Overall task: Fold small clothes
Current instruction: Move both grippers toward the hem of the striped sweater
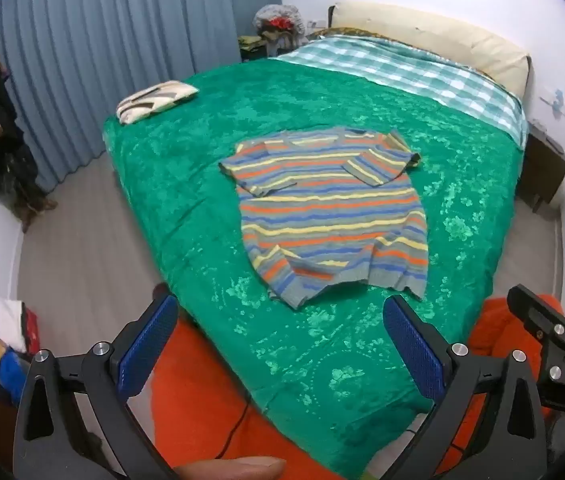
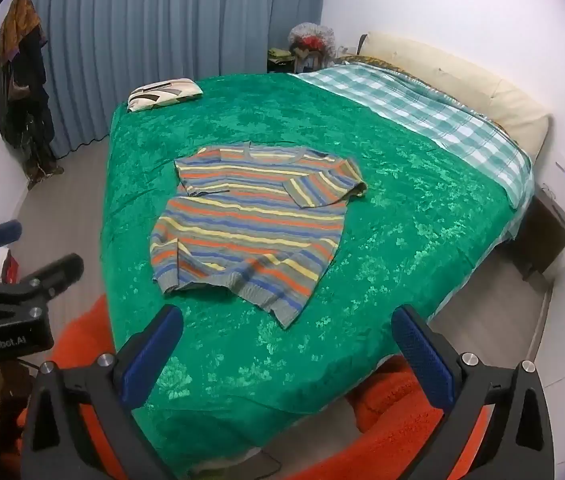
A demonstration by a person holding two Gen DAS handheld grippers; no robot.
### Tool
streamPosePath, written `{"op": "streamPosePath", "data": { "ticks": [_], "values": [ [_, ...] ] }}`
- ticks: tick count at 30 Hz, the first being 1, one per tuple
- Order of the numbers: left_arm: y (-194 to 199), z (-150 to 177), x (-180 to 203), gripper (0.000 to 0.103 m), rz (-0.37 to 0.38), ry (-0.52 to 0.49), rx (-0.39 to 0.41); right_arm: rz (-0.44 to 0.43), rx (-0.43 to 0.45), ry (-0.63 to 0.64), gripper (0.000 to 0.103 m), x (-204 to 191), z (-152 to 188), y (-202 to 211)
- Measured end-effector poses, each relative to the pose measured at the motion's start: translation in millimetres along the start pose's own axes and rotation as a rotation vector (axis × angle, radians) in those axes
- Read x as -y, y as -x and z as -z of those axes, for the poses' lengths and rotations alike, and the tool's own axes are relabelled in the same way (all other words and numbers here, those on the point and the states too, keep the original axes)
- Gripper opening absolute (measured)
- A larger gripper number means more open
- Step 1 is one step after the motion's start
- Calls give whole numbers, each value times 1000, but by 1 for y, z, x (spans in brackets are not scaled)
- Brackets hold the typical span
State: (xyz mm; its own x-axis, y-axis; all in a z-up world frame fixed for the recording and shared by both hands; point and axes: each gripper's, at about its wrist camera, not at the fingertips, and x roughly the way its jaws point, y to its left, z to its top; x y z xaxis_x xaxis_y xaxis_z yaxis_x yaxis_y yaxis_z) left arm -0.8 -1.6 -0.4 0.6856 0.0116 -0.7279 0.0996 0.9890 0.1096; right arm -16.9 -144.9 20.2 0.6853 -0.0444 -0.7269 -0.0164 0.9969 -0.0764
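Right wrist view, "GenRobot.AI" on left claw point(image 2: 22, 248), both claws spread empty, striped shirt point(image 2: 250, 224) flat

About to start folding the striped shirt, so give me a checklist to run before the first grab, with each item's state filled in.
1. Left gripper open, nothing between the pads: ok.
2. Right gripper open, nothing between the pads: ok.
3. Shirt lying on the bed, nothing on top: ok.
4. Shirt flat: not ok, sleeves turned in and hem rumpled.
5. Bed around the shirt bare; folded cloth sits at the far corner: ok.
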Motion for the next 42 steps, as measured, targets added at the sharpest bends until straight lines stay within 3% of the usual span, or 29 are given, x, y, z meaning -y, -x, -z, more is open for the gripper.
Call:
{"op": "streamPosePath", "data": {
  "ticks": [2,7,14,42],
  "values": [
    [3,2,5,102,-15,-9,1,-14,2,-13,103,0,1,1],
    [-5,6,-4,103,35,19,-27,-13,-4,-13,103,-3,2,3],
    [-4,4,-10,103,46,48,3,-11,15,-11,103,-8,4,13],
    [-30,3,3,103,4,0,-66,14,-7,-91,103,7,12,-17]
  ]
}}
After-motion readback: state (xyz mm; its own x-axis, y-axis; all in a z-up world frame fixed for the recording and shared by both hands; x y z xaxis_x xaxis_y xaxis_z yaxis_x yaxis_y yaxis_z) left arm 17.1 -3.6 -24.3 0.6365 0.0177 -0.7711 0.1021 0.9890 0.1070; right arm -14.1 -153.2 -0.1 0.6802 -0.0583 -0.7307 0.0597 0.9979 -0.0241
